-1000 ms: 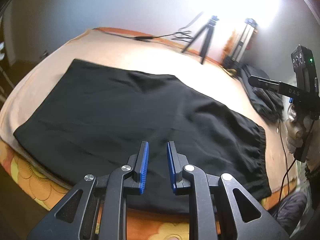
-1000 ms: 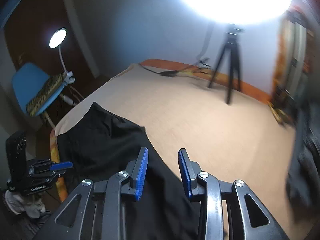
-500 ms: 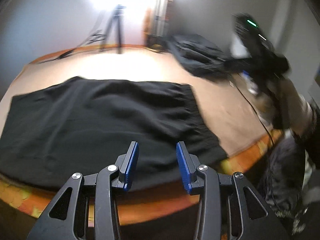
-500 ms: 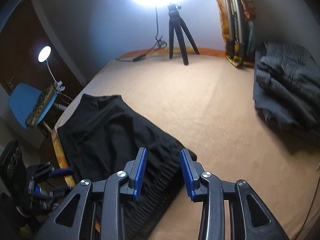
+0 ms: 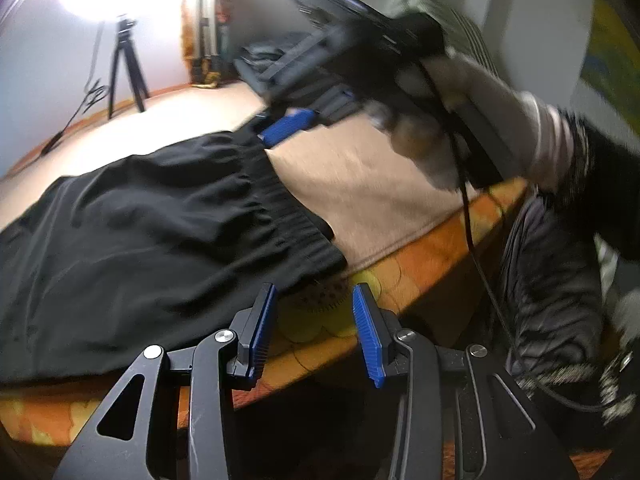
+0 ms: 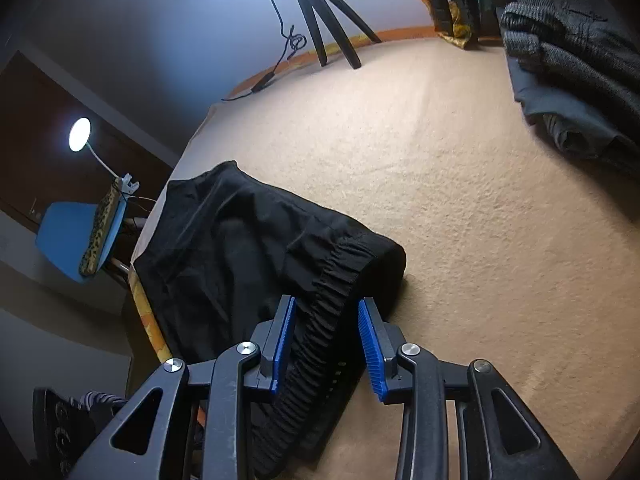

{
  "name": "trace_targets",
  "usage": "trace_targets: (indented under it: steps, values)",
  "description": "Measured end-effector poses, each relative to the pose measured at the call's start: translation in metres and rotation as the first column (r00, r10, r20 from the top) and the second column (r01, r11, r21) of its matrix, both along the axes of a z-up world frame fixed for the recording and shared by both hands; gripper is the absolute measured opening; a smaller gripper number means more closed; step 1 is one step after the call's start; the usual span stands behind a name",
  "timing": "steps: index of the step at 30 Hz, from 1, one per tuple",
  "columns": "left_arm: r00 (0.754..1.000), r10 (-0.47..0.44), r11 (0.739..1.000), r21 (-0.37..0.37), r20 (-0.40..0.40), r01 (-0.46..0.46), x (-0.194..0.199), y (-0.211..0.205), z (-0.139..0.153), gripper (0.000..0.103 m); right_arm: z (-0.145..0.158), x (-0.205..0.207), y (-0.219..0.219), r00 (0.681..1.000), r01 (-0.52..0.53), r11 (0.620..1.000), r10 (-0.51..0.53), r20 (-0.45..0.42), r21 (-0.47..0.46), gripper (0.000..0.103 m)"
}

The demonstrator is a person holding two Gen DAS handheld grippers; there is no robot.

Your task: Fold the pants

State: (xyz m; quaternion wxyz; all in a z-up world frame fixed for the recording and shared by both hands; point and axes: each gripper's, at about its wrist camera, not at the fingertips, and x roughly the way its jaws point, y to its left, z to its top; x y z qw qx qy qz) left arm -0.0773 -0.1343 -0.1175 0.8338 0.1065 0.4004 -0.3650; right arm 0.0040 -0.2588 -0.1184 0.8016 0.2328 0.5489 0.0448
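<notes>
Black pants (image 5: 152, 232) lie flat on the beige bed, with the gathered elastic waistband (image 5: 292, 220) toward the right. My left gripper (image 5: 314, 330) is open, just off the bed's front edge below the near waistband corner. My right gripper (image 6: 326, 340) is open, with the waistband (image 6: 332, 300) running between its blue pads at the far corner of the pants (image 6: 224, 248). In the left wrist view the right gripper (image 5: 284, 126) shows blurred at the waistband's far end, held by a gloved hand (image 5: 452, 92).
An orange patterned bed edge (image 5: 400, 264) runs along the front. A pile of dark clothes (image 6: 572, 52) lies at the bed's far right. A black tripod (image 6: 324, 12) and cable stand at the back. A blue chair (image 6: 76, 232) and lamp (image 6: 80, 140) are off the left side.
Both grippers have swung toward the waistband end of the pants. The left has opened wider and dropped to the near corner; the right has come down over the far corner.
</notes>
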Motion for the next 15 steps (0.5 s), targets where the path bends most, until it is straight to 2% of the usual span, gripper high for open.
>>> trace_targets:
  steps: [3,7,10,12,15]
  values:
    - [0.999,-0.024,0.997,0.079,0.030,0.022,-0.004,-0.013,-0.008,0.038,-0.008,0.004,0.000,1.000,0.014,1.000,-0.014,-0.007,0.028,0.034]
    - [0.997,-0.018,0.987,0.161,0.079,0.005,-0.006,-0.026,-0.012,0.038,-0.011,0.008,0.000,1.000,0.023,0.999,-0.023,0.008,0.041,0.024]
    - [0.996,-0.001,0.984,0.180,0.091,-0.015,-0.002,-0.031,-0.015,0.038,-0.010,0.009,-0.003,0.999,0.028,0.998,-0.029,0.021,0.052,0.011]
    - [0.996,0.007,0.984,0.178,0.090,-0.023,-0.001,-0.031,-0.017,0.037,-0.009,0.008,-0.005,0.999,0.033,0.998,-0.034,0.029,0.059,0.009]
    - [0.996,0.012,0.985,0.169,0.093,-0.028,0.000,-0.029,-0.016,0.022,-0.007,0.008,-0.007,0.998,0.038,0.997,-0.041,0.045,0.068,0.007]
